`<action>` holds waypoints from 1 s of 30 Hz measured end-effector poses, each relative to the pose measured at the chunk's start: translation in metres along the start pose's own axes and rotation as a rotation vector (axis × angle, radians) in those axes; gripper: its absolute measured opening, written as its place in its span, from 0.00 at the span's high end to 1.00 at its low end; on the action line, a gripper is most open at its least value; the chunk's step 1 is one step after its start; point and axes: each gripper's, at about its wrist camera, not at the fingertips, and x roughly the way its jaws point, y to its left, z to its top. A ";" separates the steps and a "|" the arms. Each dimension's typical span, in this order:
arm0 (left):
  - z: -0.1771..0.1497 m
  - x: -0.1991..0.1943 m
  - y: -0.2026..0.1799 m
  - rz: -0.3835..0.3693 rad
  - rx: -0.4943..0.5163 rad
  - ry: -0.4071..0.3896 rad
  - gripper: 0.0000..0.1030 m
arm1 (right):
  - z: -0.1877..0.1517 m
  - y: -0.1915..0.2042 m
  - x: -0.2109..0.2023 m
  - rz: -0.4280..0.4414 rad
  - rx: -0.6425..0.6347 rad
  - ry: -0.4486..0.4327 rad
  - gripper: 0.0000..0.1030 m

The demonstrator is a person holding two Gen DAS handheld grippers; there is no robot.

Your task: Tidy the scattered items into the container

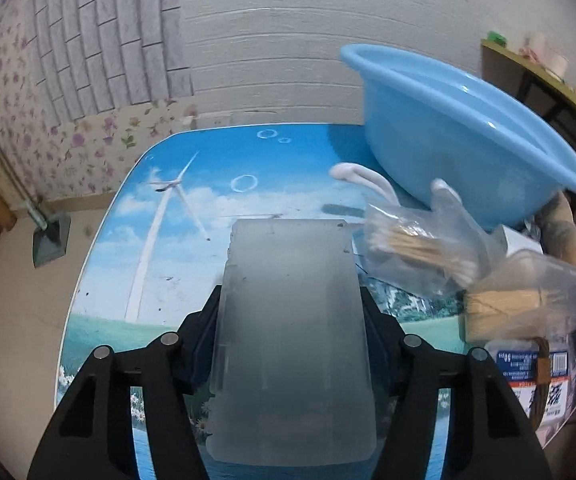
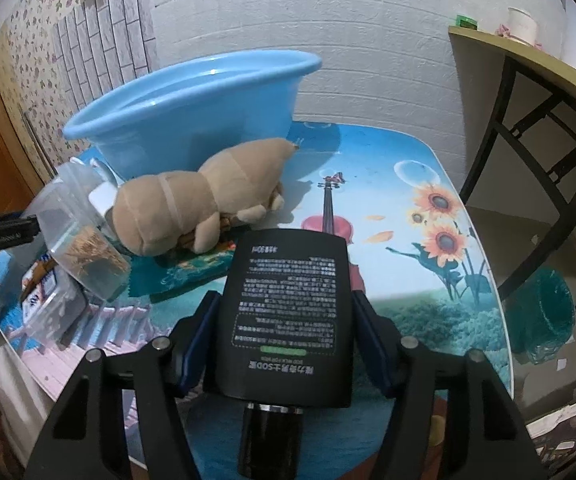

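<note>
Hidden from the left wrist: the frosted plastic box (image 1: 292, 340) fills the lower centre and covers the fingertips of the left gripper (image 1: 292, 336); what is inside the box cannot be made out.
Hidden from the right wrist: the black bottle (image 2: 288, 320) blocks the table straight ahead, its cap pointing at the camera at the bottom edge; its printed text is upside down and too small to read.
Cut off: the blue basin (image 1: 464, 136) shows only its outer wall and rim in both views, so its inside cannot be seen.
Hard to make out: at the right of the left view, a clear bag of cotton swabs (image 1: 416, 248) and a clear tub (image 1: 528, 300) overlap in a blurred heap.
Left gripper: level over the picture-print tabletop (image 1: 159, 240), jaws clamped on both sides of the frosted plastic box.
Right gripper: the right gripper (image 2: 285, 320) is level too, jaws pressed tight against the black bottle's flanks.
Basin place: upper right of the left view, upper left of the right view, standing on the table.
Plush toy: the tan plush toy (image 2: 203, 200) lies on its side just in front of the basin, left of centre in the right view.
</note>
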 end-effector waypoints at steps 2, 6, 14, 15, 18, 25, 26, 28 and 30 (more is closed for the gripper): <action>0.001 -0.001 0.001 -0.007 -0.005 0.002 0.41 | 0.002 -0.001 -0.006 0.013 0.012 -0.016 0.39; 0.001 -0.009 0.008 -0.041 -0.058 -0.016 0.41 | 0.008 0.000 -0.016 0.023 0.017 -0.048 0.40; 0.008 -0.057 0.004 -0.079 -0.110 -0.144 0.41 | 0.024 0.006 -0.054 0.063 0.046 -0.141 0.40; 0.011 -0.062 0.002 -0.083 -0.104 -0.155 0.41 | 0.028 0.009 -0.061 0.078 0.046 -0.162 0.40; 0.022 -0.075 -0.007 -0.096 -0.086 -0.179 0.41 | 0.040 0.017 -0.070 0.109 0.030 -0.195 0.40; 0.059 -0.087 -0.039 -0.140 0.009 -0.217 0.41 | 0.073 0.034 -0.068 0.164 -0.008 -0.227 0.40; 0.065 -0.085 -0.044 -0.143 0.020 -0.213 0.41 | 0.076 0.035 -0.066 0.169 -0.008 -0.226 0.40; 0.072 -0.082 -0.050 -0.152 0.029 -0.204 0.41 | 0.085 0.036 -0.058 0.178 -0.009 -0.217 0.40; 0.081 -0.076 -0.060 -0.168 0.047 -0.199 0.41 | 0.090 0.037 -0.051 0.181 -0.008 -0.208 0.40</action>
